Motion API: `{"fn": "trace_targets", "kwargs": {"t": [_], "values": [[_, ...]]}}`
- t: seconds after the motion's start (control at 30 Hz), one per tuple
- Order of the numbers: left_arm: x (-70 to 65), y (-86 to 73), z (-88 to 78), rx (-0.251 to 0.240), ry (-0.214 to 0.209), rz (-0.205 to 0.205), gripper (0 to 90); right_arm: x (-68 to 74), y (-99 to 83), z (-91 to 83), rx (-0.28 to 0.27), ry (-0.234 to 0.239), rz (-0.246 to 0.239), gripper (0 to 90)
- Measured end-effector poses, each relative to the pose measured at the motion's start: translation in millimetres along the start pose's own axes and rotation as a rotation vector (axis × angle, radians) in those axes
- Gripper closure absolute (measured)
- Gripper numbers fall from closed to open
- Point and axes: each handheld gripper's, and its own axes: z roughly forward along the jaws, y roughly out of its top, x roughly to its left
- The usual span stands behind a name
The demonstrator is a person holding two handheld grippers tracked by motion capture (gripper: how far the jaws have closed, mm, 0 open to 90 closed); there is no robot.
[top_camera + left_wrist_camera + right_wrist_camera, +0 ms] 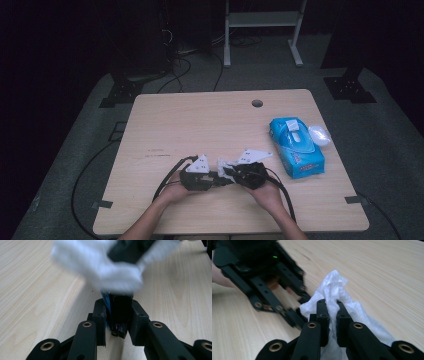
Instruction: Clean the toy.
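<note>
Evidently the work in hand is wiping a small dark object with a wet wipe. From the high view, the left tool (216, 179) and right tool (231, 175) meet near the front edge of the desk (200, 120), tips almost touching, with the white wipe (226, 169) bunched between them; the blue wipe pack (297, 146) lies well apart at the right, a white lid or cap (319, 135) just beside it, and most of the desk behind and to the left is open room. Along the left gripper view, the left tool (119, 315) is clenched on a small dark object (119, 315) with a blue edge, its exact kind hard to tell; it looks rigid and smooth, likely slippery when damp, so a firm hold across its flat sides suits it. The wipe (105, 267) hangs blurred just above it. Along the right gripper view, the right tool (332, 312) is clenched on the wipe (332, 287), which is soft, light, limp and easily torn, best pinched through a gathered fold as it is now. The left tool (294, 315) sits just beside it, so strokes should be short and kept back from the near edge.
</note>
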Motion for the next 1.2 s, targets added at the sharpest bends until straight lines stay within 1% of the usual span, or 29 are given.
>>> {"fn": "trace_targets", "kwargs": {"t": [0.07, 0.13, 0.17, 0.2, 0.23, 0.3, 0.37, 0.4, 0.47, 0.53, 0.57, 0.63, 0.77, 0.87, 0.93, 0.97, 1.0, 1.03, 1.07, 1.1, 1.13, 1.2], "values": [[0.3, -0.1, -0.1, 0.002, 0.0, 0.001, 71.0, -8.4, -5.2, -8.2, 0.004, -0.035, 0.014, 84.4], [0.5, 0.0, -0.1, 0.003, 0.0, 0.004, 71.0, -18.7, -12.5, -18.5, -0.011, -0.051, 0.043, 84.3], [0.3, -0.1, -0.1, 0.003, 0.0, 0.004, 71.0, -22.1, -15.0, -23.5, -0.01, -0.067, 0.054, 84.3], [0.2, -0.2, -0.1, 0.003, 0.0, 0.002, 71.0, -27.0, -18.0, -28.8, -0.014, -0.082, 0.056, 84.3], [0.5, -0.3, -0.2, 0.003, 0.001, 0.001, 71.0, -29.7, -19.4, -31.6, -0.018, -0.088, 0.064, 84.3], [0.3, -0.5, -0.7, 0.007, 0.001, 0.002, 71.0, -34.6, -22.9, -37.0, -0.01, -0.107, 0.068, 84.3], [0.0, -1.2, -0.6, 0.009, -0.001, -0.001, 71.0, -37.7, -26.6, -41.3, -0.015, -0.109, 0.08, 84.3], [0.1, -1.6, -0.7, 0.012, -0.001, -0.001, 71.0, -38.8, -28.0, -42.8, -0.016, -0.107, 0.08, 84.3], [0.5, -2.3, -0.9, 0.016, 0.005, -0.004, 71.5, -40.2, -29.7, -45.5, -0.015, -0.119, 0.079, 84.2], [1.2, -3.0, -1.4, 0.018, 0.007, -0.008, 71.8, -42.4, -31.7, -48.2, -0.028, -0.13, 0.093, 84.2], [1.6, -3.3, -1.5, 0.018, 0.007, -0.01, 71.9, -43.7, -32.9, -49.7, -0.032, -0.132, 0.108, 84.2], [1.8, -3.2, -1.3, 0.018, 0.009, -0.01, 72.0, -46.0, -35.1, -50.1, -0.041, -0.123, 0.12, 84.1], [0.5, -2.2, -1.0, 0.024, 0.015, -0.006, 72.0, -47.0, -35.1, -51.0, -0.037, -0.13, 0.118, 84.1], [0.6, -1.2, -0.3, 0.028, 0.013, -0.003, 71.9, -51.6, -38.0, -54.0, -0.039, -0.134, 0.14, 84.1], [0.4, 0.8, 1.1, 0.032, 0.017, -0.001, 71.8, -50.3, -38.1, -52.4, -0.031, -0.134, 0.137, 84.1], [0.4, 2.0, 1.2, 0.037, 0.019, 0.006, 71.6, -48.7, -37.2, -51.1, -0.033, -0.141, 0.127, 84.2], [0.2, 3.1, 1.2, 0.026, 0.017, 0.001, 71.1, -47.7, -36.1, -50.2, -0.034, -0.148, 0.122, 84.2], [0.4, 5.0, 0.5, 0.017, 0.013, -0.003, 70.0, -47.5, -35.4, -49.1, -0.036, -0.143, 0.124, 84.2], [0.2, 7.4, -0.1, 0.018, 0.01, 0.004, 69.5, -46.8, -34.8, -47.9, -0.035, -0.139, 0.125, 84.2], [-0.9, 9.0, 0.1, 0.03, 0.017, 0.02, 69.5, -45.9, -34.4, -46.6, -0.034, -0.142, 0.121, 84.2], [-1.1, 9.7, 0.2, 0.035, 0.021, 0.022, 69.6, -45.0, -33.8, -45.5, -0.036, -0.151, 0.118, 84.2], [-0.3, 8.8, 0.2, 0.031, 0.018, 0.012, 69.3, -44.3, -32.9, -44.7, -0.036, -0.159, 0.12, 84.2]]}}
